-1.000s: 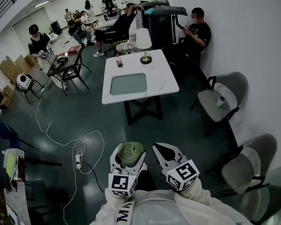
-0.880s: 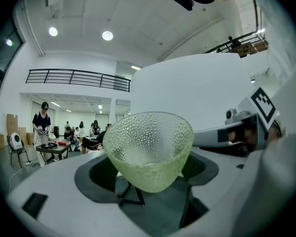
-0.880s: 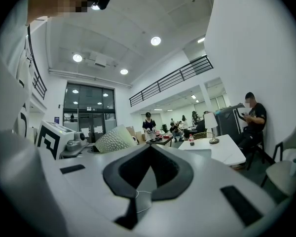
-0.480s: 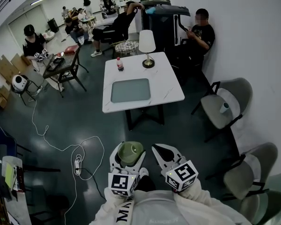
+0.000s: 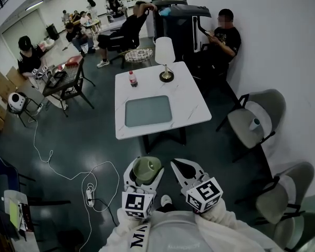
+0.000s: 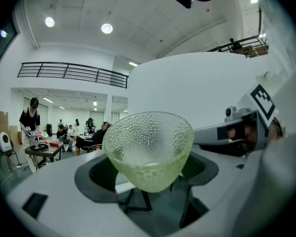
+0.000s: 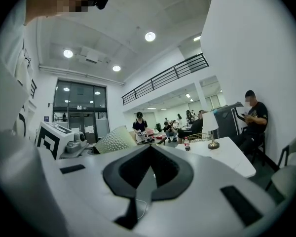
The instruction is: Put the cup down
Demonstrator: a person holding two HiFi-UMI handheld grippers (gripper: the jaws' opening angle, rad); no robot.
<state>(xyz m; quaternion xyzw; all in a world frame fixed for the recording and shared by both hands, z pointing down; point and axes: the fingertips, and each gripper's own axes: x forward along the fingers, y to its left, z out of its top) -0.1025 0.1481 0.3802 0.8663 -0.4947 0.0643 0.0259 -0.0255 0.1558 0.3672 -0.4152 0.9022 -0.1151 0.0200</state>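
Note:
A pale green dimpled glass cup (image 6: 149,149) stands upright between the jaws of my left gripper (image 5: 145,173), which is shut on it. In the head view the cup (image 5: 146,168) is held low at chest height, above the dark floor. My right gripper (image 5: 186,171) is beside it, shut with nothing in it; its jaws meet at a point (image 7: 149,152). The cup (image 7: 114,140) also shows at the left of the right gripper view. Ahead stands a white square table (image 5: 189,109) with a grey mat (image 5: 148,111) on it.
On the table's far side stand a red-labelled bottle (image 5: 131,79) and a white lamp (image 5: 165,56). Grey chairs (image 5: 252,124) line the right wall; one holds a small cup (image 5: 255,124). A cable and power strip (image 5: 89,193) lie on the floor at left. Several people sit beyond.
The table has come nearer and lower in the head view as I walk toward it. Both grippers keep their pose, the cup still held.

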